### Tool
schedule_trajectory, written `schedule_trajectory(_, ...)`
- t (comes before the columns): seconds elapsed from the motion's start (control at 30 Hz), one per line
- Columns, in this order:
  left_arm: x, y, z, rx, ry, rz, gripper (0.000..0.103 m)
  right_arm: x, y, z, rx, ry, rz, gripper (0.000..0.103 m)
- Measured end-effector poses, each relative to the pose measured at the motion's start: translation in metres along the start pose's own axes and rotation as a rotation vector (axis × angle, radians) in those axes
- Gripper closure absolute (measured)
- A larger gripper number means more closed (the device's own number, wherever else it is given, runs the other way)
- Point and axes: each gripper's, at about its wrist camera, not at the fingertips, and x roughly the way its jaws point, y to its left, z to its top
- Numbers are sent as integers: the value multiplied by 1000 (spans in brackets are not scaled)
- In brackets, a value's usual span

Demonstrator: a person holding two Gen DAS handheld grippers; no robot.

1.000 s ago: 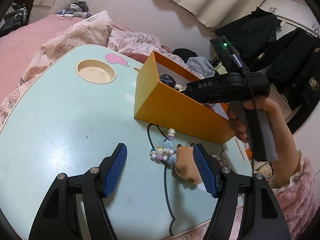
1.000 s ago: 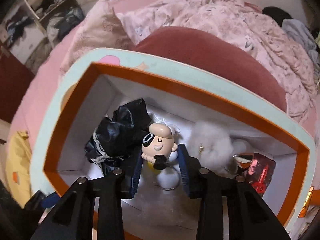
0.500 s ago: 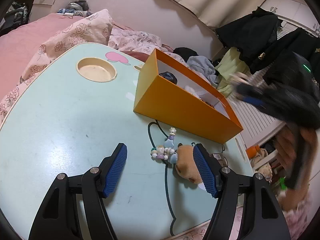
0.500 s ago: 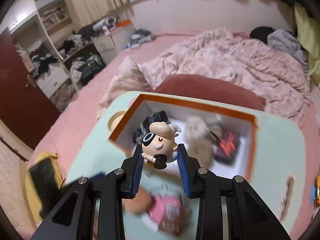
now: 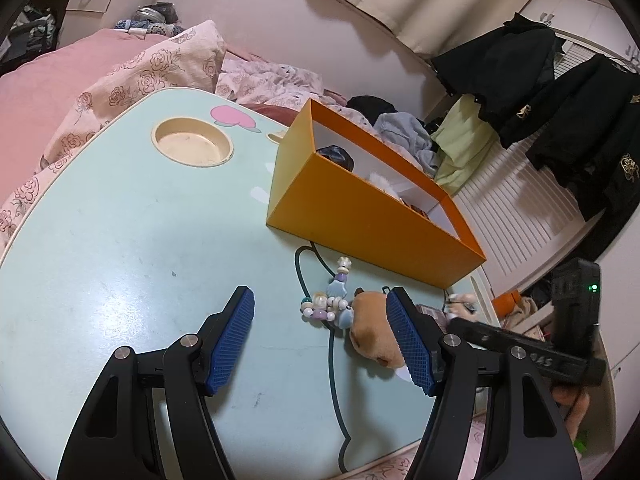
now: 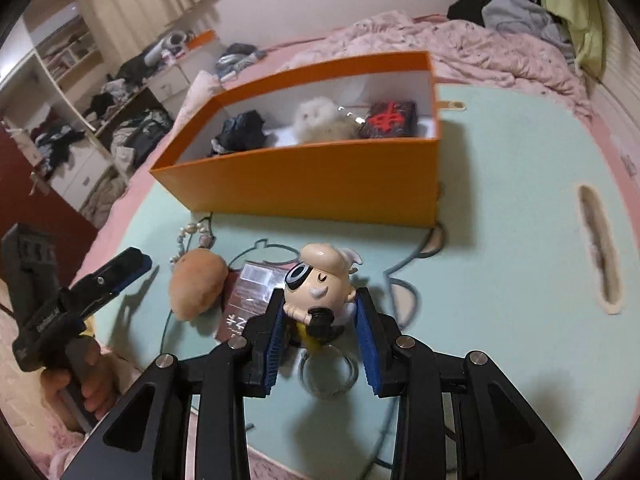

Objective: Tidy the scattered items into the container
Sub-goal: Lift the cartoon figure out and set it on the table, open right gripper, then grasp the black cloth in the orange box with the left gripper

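My right gripper [image 6: 320,300] is shut on a small cartoon figurine [image 6: 320,276], whose key ring [image 6: 328,372] hangs just over the table in front of the orange box [image 6: 320,184]. The box holds a black cloth [image 6: 240,132], a white fluffy toy [image 6: 316,120] and a black-and-red packet [image 6: 388,120]. My left gripper [image 5: 319,294] stands open low over the table, with a bead charm [image 5: 330,302] between its fingers and a brown plush [image 5: 372,336] against the right pad. A clear packet [image 6: 248,296] lies beside the plush [image 6: 196,284].
The pale green table [image 5: 120,240] has a round cup recess [image 5: 192,146] at the far left and a handle slot [image 6: 598,248] on the right. Pink bedding [image 5: 120,72] surrounds it. Dark clothes [image 5: 560,72] hang at the right. A hand [image 6: 84,384] holds the left gripper.
My right gripper, still holding the figurine, has swung from above the box's inside back to the near side of the table. The left gripper has stayed still.
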Motion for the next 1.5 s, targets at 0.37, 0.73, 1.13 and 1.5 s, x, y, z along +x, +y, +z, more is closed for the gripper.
schedule_trajectory(0.37,2,-8,1,26,4,18,34,-41,9,-30,2,-281,-104,42)
schedule_trajectory(0.73,3,-12,3,43,8,27,34,-30,23,-46,-106,-200,-296,41)
schedule_trajectory(1.13,24,-103,107,389,35,194,38,-28,18,-48,-98,-201,-250,41)
schedule_trajectory(1.5,130,-93,129,461,315,447,59,-27,13,-48,-69,-191,-214,41)
